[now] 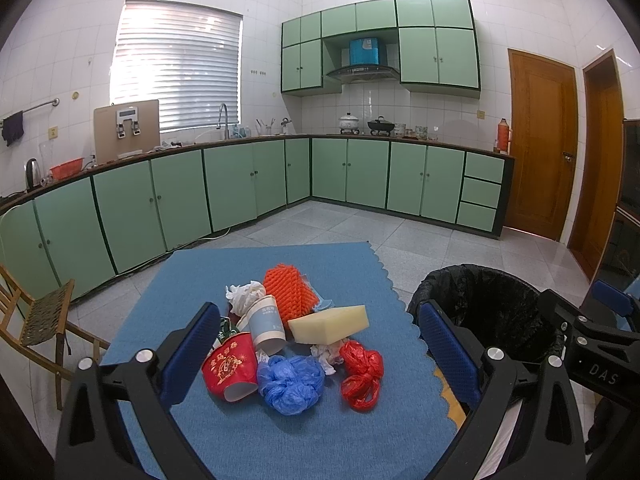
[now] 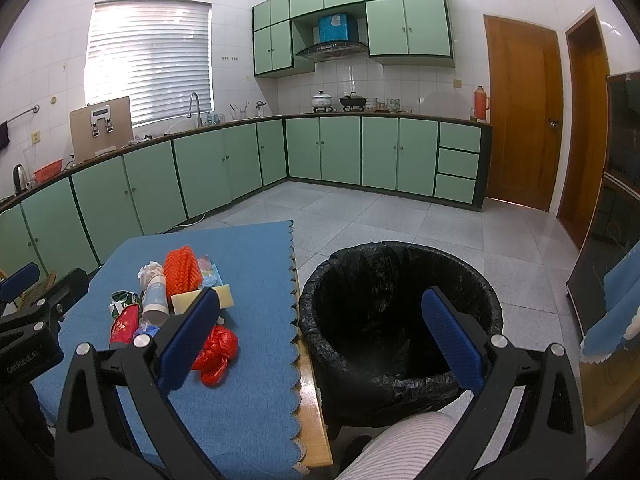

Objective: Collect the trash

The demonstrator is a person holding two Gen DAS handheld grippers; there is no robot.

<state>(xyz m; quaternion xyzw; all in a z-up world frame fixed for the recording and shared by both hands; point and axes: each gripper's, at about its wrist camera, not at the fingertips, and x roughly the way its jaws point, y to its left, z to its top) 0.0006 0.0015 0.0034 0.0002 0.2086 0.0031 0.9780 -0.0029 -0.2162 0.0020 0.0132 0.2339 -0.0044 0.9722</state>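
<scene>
A pile of trash lies on the blue table mat: a red paper cup, a blue plastic bag, a red plastic bag, a yellow sponge, an orange mesh piece, a pale blue paper cup and crumpled tissue. My left gripper is open and empty, held above the pile. My right gripper is open and empty, held above the near rim of the black-lined bin. The red bag shows beside its left finger.
The bin stands off the table's right edge on the tiled floor. A wooden chair stands left of the table. Green cabinets line the far walls. A striped trouser leg is below the right gripper.
</scene>
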